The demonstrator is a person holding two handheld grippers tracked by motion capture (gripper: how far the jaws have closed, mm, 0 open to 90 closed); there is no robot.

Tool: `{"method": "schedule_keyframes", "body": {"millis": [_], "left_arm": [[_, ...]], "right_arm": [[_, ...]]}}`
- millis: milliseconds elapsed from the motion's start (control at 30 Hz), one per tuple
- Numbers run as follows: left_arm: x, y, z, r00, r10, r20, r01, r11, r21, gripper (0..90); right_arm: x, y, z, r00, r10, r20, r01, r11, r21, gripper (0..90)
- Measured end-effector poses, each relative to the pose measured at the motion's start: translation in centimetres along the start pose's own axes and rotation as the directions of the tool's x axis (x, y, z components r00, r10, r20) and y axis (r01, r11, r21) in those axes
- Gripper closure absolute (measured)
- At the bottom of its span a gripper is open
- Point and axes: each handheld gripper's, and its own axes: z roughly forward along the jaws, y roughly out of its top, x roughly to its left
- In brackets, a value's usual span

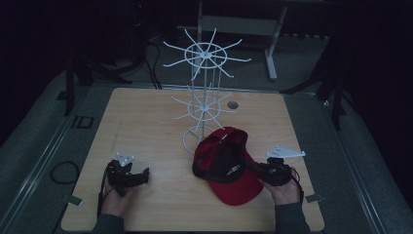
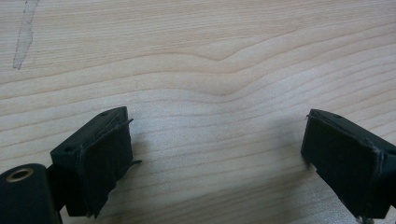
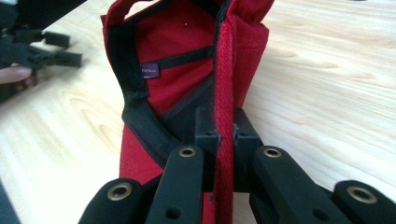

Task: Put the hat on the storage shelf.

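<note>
At the lower left of the high view, the left gripper [image 1: 144, 175] rests low over the wooden table [image 1: 146, 122], held by the person's left hand [image 1: 117, 199]. In the left gripper view its two black jaws stand wide apart with bare wood grain between them; they hold nothing.

Upper centre of the high view, a white wire rack [image 1: 204, 92] stands on the table, with two tiers of spokes and a ring base. All its spokes are bare. Just right of it, near the far edge, is a small round hole [image 1: 233, 105] in the tabletop.

Below the rack, centre-right, lies a red cap [image 1: 225, 165] with its hollow turned up, showing a black inner band; its brim points to the lower edge of the frame. Nothing lies inside it.

At the lower right, the right gripper [image 1: 258, 168] touches the cap's right side, held by the right hand [image 1: 285, 190]. In the right gripper view the jaws are nearly closed, pinching a red fabric edge of the cap [image 3: 187, 70] between them.
</note>
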Motion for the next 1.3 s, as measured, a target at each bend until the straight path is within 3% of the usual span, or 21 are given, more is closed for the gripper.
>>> {"method": "schedule_keyframes", "body": {"millis": [333,567,1000,1300], "left_arm": [[0.0,0.0,0.0,1.0,-0.001,0.0,0.001,1.0,-0.001,8.8],[0.0,0.0,0.0,1.0,-0.001,0.001,0.001,1.0,-0.001,8.8],[0.0,0.0,0.0,1.0,-0.001,0.001,0.001,1.0,-0.001,8.8],[0.0,0.0,0.0,1.0,-0.002,0.002,0.003,1.0,-0.002,8.8]], "right_arm": [[-1.8,1.0,-1.5,0.9914,0.044,0.123,-0.043,0.999,-0.018,85.5],[-2.9,1.9,-2.2,0.9728,0.082,0.217,-0.072,0.996,-0.054,85.5],[-4.5,3.1,-2.8,0.9567,0.136,0.258,-0.108,0.987,-0.118,85.5],[-4.7,4.1,-2.9,0.9425,0.119,0.312,-0.079,0.987,-0.138,85.5]]}}
